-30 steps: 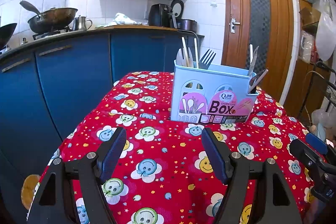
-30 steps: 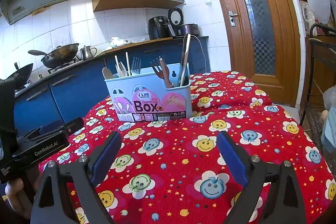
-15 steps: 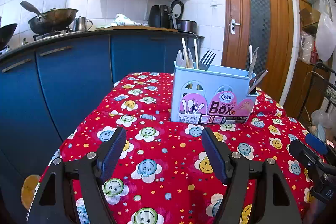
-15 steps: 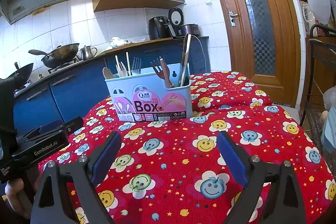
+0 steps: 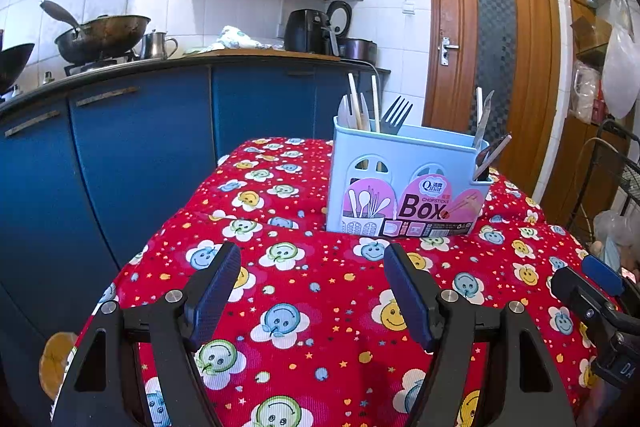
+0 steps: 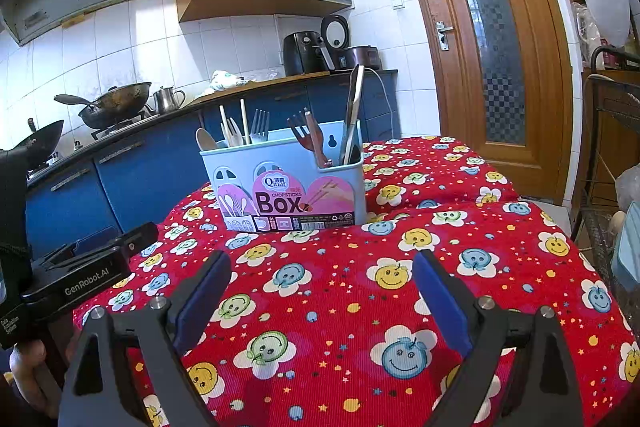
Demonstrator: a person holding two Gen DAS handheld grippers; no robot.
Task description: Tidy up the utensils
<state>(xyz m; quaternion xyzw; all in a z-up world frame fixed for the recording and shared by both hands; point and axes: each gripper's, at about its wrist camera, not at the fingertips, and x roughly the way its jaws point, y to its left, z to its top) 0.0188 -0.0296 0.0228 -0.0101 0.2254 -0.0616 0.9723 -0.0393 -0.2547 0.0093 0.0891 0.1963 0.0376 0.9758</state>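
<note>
A light blue utensil box (image 5: 404, 183) (image 6: 288, 183) with a pink "Box" label stands on the red smiley tablecloth (image 5: 320, 307) (image 6: 360, 287). Chopsticks (image 5: 354, 103) (image 6: 243, 121), forks (image 5: 394, 115) (image 6: 260, 125) and a spoon (image 6: 205, 139) stand in its left part; a dark fork (image 6: 302, 135) and knives (image 5: 484, 119) (image 6: 352, 115) in its right part. My left gripper (image 5: 312, 287) hangs open above the cloth, short of the box, nothing between its fingers. My right gripper (image 6: 322, 291) is open too, empty, also short of the box.
Blue kitchen cabinets (image 5: 140, 155) run behind and left of the table, with woks (image 5: 100, 35) and an air fryer (image 6: 304, 53) on the counter. A wooden door (image 6: 492, 39) is at the back right. A wire rack (image 6: 612, 155) stands by the table's right edge.
</note>
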